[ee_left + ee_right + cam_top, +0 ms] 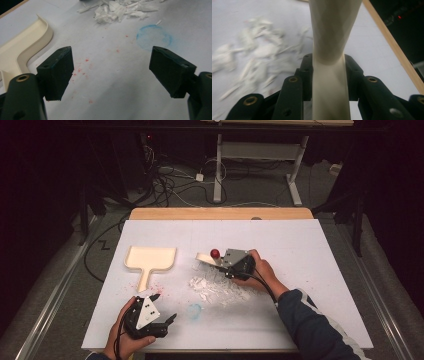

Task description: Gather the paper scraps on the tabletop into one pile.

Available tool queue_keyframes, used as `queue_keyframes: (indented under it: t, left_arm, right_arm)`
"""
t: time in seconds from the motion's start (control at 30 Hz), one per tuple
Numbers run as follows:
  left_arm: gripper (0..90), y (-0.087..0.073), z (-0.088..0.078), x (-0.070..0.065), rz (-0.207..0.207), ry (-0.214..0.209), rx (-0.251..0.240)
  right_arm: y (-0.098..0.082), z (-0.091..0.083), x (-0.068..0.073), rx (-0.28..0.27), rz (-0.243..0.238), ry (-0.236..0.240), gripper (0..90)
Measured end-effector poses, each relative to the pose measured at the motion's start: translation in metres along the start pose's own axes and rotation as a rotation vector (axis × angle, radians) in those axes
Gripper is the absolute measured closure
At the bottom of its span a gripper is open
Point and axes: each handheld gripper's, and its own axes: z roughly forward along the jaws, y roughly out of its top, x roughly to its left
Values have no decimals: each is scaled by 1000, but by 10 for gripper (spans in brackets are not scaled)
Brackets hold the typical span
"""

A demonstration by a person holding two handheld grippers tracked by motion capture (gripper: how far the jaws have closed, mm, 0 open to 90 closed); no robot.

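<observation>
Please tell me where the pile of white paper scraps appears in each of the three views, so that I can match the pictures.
High view: the pile of white paper scraps lies at the middle of the white table, just below the right gripper.
Left gripper view: top centre, beyond the open jaws.
Right gripper view: left half, blurred, beside the cream handle that the jaws clamp.
Shared landmark: the scraps themselves; the cream dustpan appears in the high and left gripper views.
</observation>
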Motion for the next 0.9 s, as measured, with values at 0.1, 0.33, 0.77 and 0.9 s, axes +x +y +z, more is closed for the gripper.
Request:
queue_keyframes:
  t: [0.1, 0.33, 0.77, 0.9]
  left_arm:
    - [185, 1, -1, -1, 4, 3, -4]
    - [185, 2, -2, 0, 0, 8, -8]
    - [185, 2, -2, 1, -7, 9, -11]
    - [185, 1, -2, 1, -9, 7, -11]
  right_arm:
    - [-3, -14, 7, -24, -51, 52, 680]
    - [-8, -49, 12, -79, -18, 66, 683]
    - [-4, -47, -18, -59, 89, -32, 683]
    - [1, -34, -25, -53, 130, -46, 683]
